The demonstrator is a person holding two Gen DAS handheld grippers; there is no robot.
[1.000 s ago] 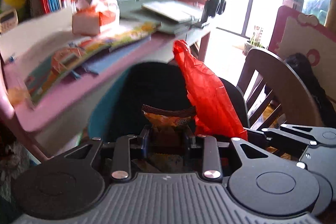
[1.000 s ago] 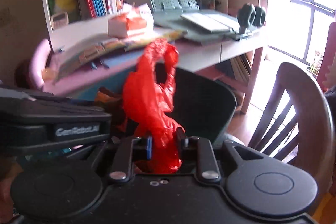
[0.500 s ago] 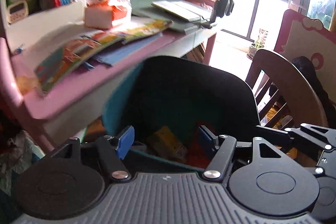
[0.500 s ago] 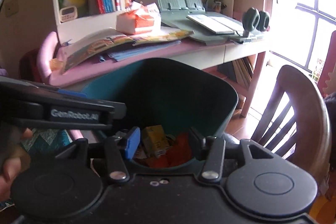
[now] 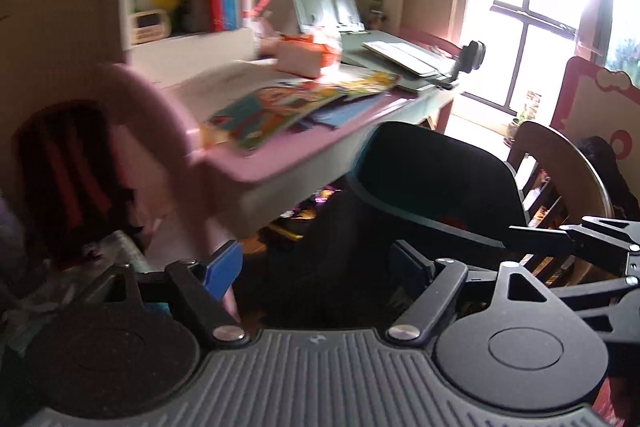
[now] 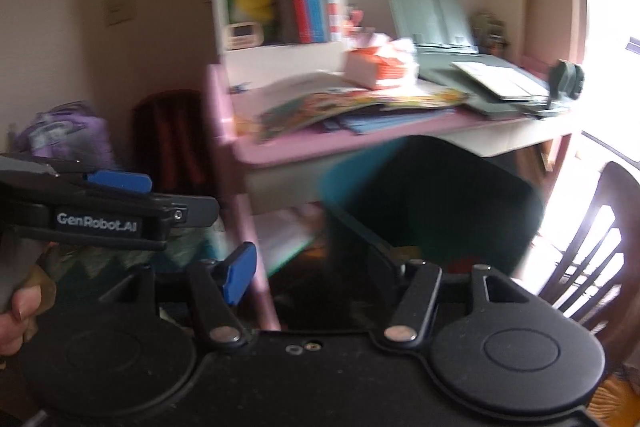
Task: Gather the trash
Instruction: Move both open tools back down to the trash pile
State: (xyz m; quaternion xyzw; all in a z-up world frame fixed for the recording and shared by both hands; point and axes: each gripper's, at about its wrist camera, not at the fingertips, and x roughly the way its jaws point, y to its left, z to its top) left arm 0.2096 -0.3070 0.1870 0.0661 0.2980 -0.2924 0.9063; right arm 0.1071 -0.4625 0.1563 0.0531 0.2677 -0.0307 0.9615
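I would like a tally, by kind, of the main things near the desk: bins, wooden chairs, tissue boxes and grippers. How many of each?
Bin: 1
Wooden chair: 1
Tissue box: 1
Grippers: 2, the left gripper and the right gripper, both open and holding nothing
Total: 5

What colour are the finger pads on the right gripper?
Blue pads, clearest in the right wrist view; jaws stand open.
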